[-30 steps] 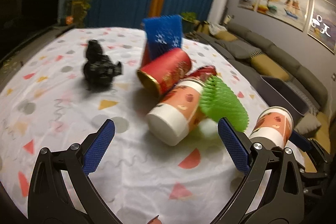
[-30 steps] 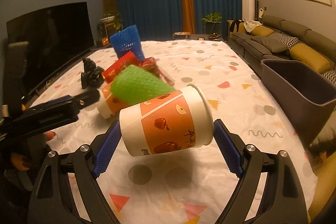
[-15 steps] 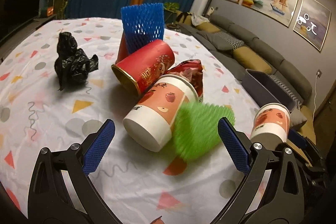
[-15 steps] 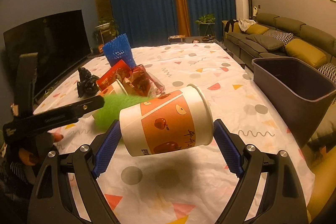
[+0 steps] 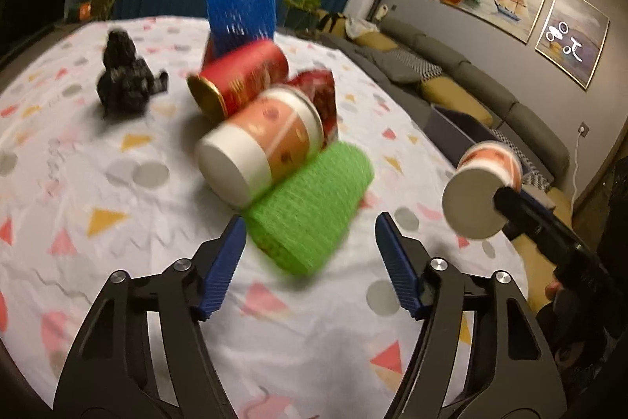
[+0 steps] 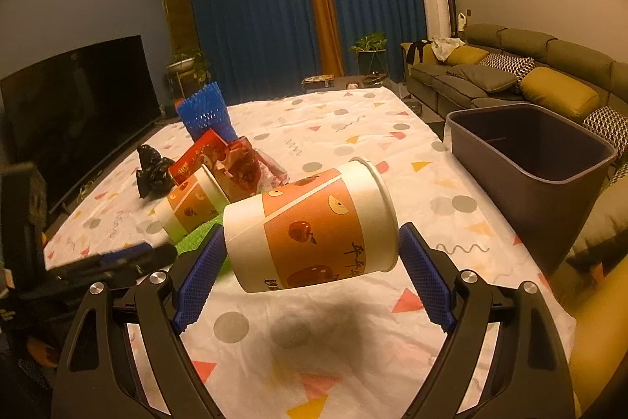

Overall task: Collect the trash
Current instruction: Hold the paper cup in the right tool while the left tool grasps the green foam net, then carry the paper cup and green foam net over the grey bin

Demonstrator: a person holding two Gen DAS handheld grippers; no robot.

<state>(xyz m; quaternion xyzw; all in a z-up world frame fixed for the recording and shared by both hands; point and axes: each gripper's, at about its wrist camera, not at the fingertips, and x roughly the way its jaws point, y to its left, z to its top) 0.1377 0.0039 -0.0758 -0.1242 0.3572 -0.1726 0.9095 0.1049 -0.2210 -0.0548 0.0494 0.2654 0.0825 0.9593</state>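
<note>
With a cup (image 6: 310,230) clamped sideways in the right claw (image 6: 310,258) and the bin (image 6: 530,160) ahead to its right, the spread, empty left claw (image 5: 310,258) apparently needs to advance and close on the green sleeve (image 5: 310,207) just ahead.

Both grippers have black skeletal frames, silver screws and blue ribbed fingers (image 5: 221,269).
</note>
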